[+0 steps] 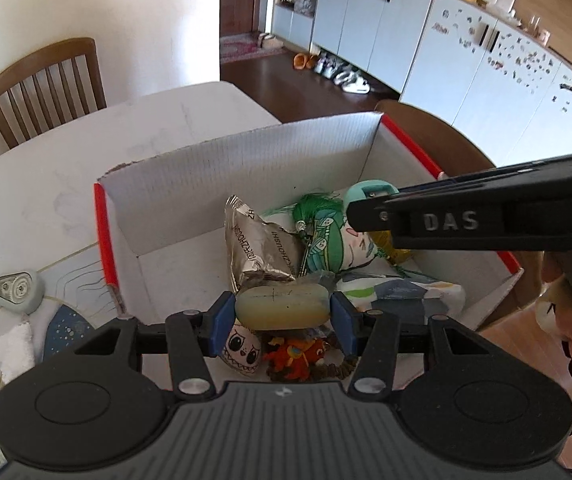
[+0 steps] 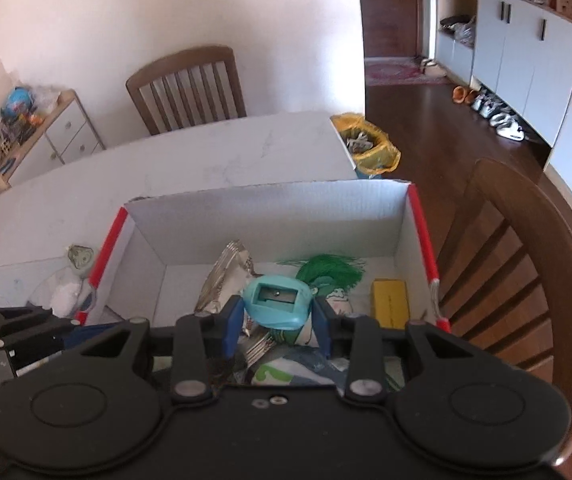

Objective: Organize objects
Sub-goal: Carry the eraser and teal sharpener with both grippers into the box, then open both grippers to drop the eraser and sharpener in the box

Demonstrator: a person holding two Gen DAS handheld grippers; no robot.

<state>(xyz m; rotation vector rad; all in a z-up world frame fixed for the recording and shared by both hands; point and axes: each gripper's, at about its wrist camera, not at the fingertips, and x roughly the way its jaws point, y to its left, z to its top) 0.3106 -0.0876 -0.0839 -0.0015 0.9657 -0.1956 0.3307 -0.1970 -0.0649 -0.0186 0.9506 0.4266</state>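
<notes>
The left gripper (image 1: pixel 282 312) pinches a pale yellow eraser (image 1: pixel 282 307) over the near end of the white box (image 1: pixel 246 168). The right gripper (image 2: pixel 278 308) pinches a blue pencil sharpener (image 2: pixel 277 300) over the same box. Inside lie a silver snack bag (image 1: pixel 254 244), a green tassel (image 2: pixel 329 272) and what may be a yellow block (image 2: pixel 389 304). The box sits on the surface (image 1: pixel 66 184).

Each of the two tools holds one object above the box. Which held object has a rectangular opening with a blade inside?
The turquoise pencil sharpener in the right tool. The pale oval eraser in the left tool is smooth, without any opening.
</notes>
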